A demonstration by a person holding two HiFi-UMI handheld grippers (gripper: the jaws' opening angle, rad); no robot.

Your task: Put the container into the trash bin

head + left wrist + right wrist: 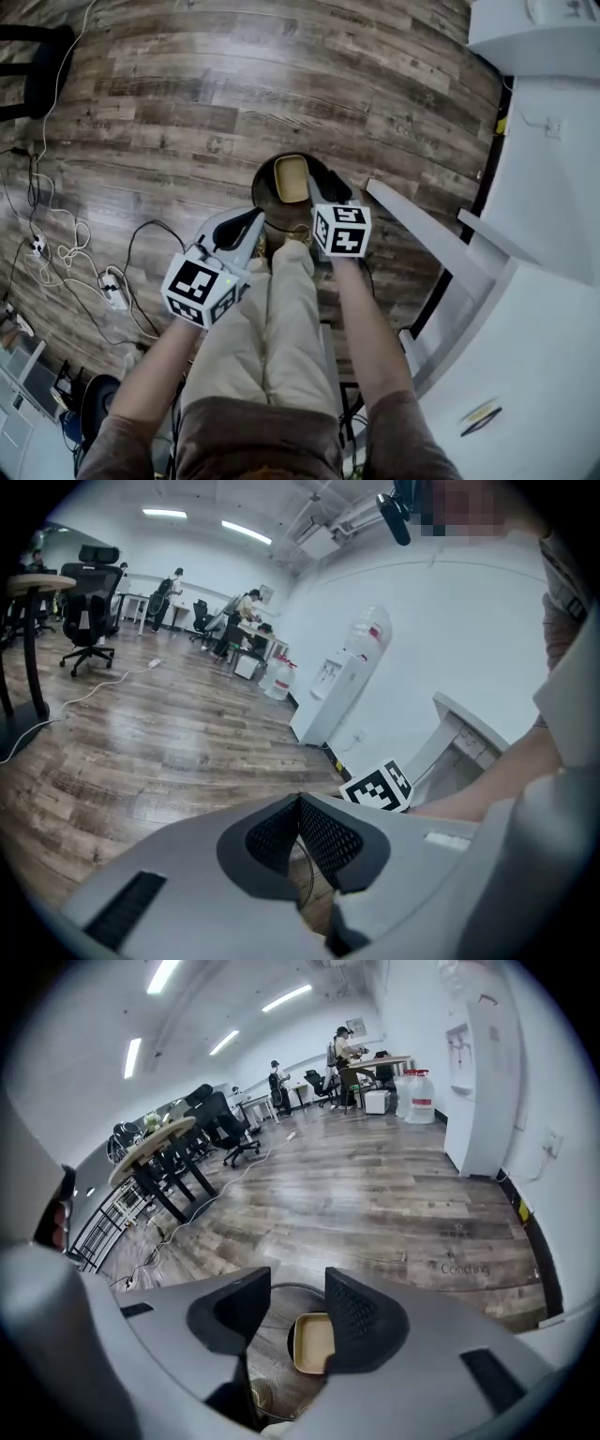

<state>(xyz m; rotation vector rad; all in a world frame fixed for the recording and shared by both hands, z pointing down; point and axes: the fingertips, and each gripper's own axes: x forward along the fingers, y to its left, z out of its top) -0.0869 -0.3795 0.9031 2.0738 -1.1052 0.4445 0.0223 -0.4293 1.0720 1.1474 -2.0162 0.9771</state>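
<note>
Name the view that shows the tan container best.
The head view: the tan container lies in plain sight inside the trash bin. The right gripper view shows it from above too, but partly cut off by a jaw. The left gripper view shows none of it.

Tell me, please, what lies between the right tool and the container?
Nothing but air: the right gripper view shows the container, lying in the trash bin, framed by the open right tool.
</note>
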